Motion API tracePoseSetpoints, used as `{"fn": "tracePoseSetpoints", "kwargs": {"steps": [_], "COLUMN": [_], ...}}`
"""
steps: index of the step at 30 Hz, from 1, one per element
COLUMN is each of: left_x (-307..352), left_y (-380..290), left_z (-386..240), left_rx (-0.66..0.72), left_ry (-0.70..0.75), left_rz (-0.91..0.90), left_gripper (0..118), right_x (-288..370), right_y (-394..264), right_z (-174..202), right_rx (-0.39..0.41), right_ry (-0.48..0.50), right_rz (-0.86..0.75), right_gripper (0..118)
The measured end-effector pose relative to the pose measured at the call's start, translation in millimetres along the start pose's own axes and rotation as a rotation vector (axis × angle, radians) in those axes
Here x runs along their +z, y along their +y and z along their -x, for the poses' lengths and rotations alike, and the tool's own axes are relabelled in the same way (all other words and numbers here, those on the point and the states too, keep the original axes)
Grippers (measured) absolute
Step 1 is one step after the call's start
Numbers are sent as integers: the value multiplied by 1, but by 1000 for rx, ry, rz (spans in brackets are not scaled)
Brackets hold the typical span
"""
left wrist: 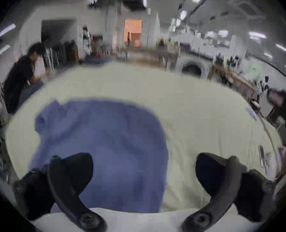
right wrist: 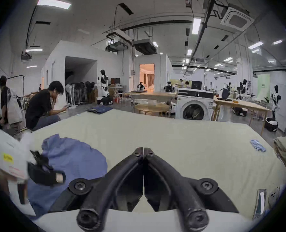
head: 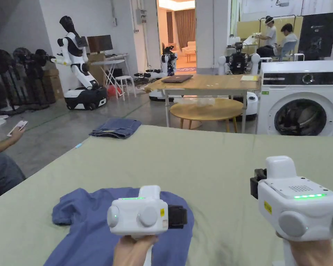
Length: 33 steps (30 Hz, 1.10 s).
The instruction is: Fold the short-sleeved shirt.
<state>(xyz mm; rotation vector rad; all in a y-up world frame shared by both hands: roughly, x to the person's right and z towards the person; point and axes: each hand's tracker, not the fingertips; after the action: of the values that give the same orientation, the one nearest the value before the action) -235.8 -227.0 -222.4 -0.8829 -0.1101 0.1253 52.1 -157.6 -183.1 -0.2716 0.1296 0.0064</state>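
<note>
Left gripper (left wrist: 144,173) is hovering with jaws spread, blue shirt (left wrist: 102,145) lying under it on the desk (left wrist: 197,118); right gripper (right wrist: 143,152) is pressed together, shirt lying well leftward.

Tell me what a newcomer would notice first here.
Probably the crumpled blue shirt at the near left of the pale green table, with the left gripper open above it. The right gripper, shut and empty, hovers over bare cloth; a washing machine stands behind.
</note>
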Motion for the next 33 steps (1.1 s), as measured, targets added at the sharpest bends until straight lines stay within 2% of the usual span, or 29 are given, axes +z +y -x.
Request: {"fn": "tracePoseSetpoints", "kwargs": {"steps": [3, 6, 8, 10, 12, 14, 15, 16, 18, 19, 22, 25, 28, 30, 33], "left_x": [-52, -91, -84, -85, -79, -63, -57, -54, -50, -45, -18, 9, 48, 71, 98], "left_y": [-27, -59, -61, -57, -47, -37, -34, -33, -36, -38, -35, -2, 40, 68, 93], "left_z": [-3, 3, -12, -18, -6, 14, 27, 47, 80, 90, 93, 68, 30, -3, -71], "left_rx": [110, 156, -8, -23, 36, 151, 218, 305, 499, 572, 580, 464, 368, 304, 122], "left_ry": [-51, 46, 80, 109, 74, 60, 69, 54, -63, -73, -65, -111, -136, -216, -345], "left_rz": [154, 294, 176, 220, 205, 147, 122, 106, 120, 113, -8, -50, -203, -294, -403], "left_gripper": [118, 118, 118, 117, 108, 72, 41, 2, 2, 2, 2, 2, 2, 2, 2], "right_x": [0, 4, 7, 5, 6, 9, 10, 12, 14, 16, 24, 31, 46, 57, 75], "right_y": [-12, -25, -33, -36, -38, -38, -37, -36, -33, -31, -26, -19, -12, -8, -3], "right_z": [-19, -39, -52, -65, -72, -79, -80, -79, -80, -81, -80, -85, -93, -103, -122], "right_rx": [-3, 26, 37, 6, -68, -152, -178, -201, -220, -231, -247, -243, -239, -255, -287], "right_ry": [-12, -54, -89, -109, -131, -129, -127, -127, -126, -118, -104, -97, -114, -128, -160], "right_rz": [36, 72, 94, 111, 122, 102, 98, 99, 94, 85, 63, 53, 23, -4, -40], "right_gripper": [0, 0, 0, 0, 0, 0, 0, 0, 0, 0, 0, 0, 0, 0, 0]}}
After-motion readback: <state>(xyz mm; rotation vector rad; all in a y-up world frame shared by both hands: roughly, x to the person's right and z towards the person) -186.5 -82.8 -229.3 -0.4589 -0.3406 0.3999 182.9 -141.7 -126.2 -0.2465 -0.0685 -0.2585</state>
